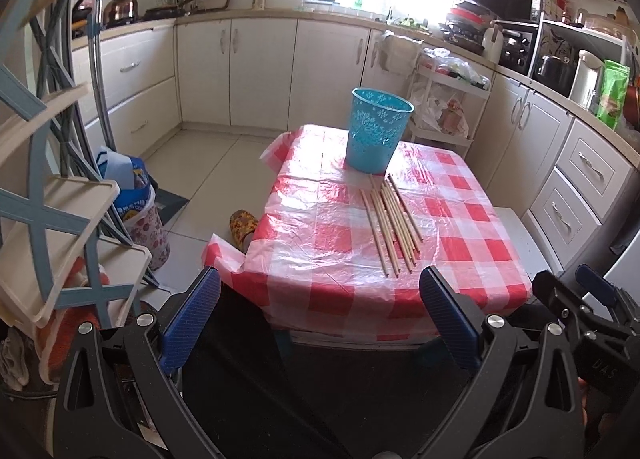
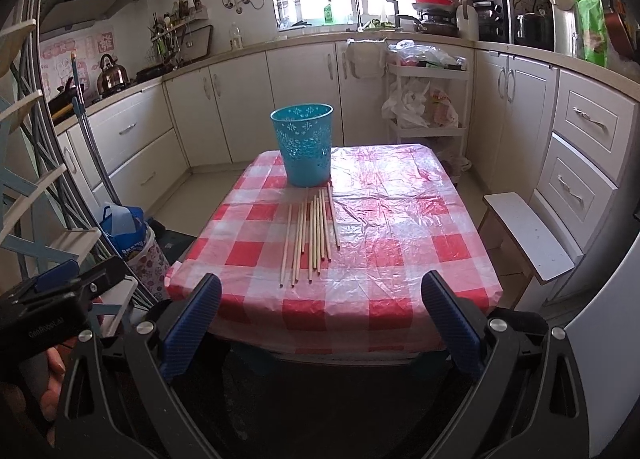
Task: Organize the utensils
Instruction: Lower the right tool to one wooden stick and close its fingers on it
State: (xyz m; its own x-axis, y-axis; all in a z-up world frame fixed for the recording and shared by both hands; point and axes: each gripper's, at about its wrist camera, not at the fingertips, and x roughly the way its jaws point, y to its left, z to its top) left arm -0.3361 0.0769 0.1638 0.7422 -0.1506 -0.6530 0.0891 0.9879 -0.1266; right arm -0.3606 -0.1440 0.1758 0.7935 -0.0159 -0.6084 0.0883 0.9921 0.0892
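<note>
Pale wood chopsticks (image 2: 310,237) flat in row, near teal basket (image 2: 305,149).

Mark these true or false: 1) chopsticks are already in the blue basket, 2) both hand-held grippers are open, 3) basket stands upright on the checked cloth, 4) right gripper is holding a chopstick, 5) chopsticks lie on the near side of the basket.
1) False. The chopsticks lie flat on the tablecloth, outside the blue basket.
2) True. The left hand-held gripper and right hand-held gripper both have their jaws spread wide.
3) True. It stands upright, open end up.
4) False. Nothing sits between its jaws; it is held short of the table edge.
5) True. They lie between the basket and the grippers.
</note>
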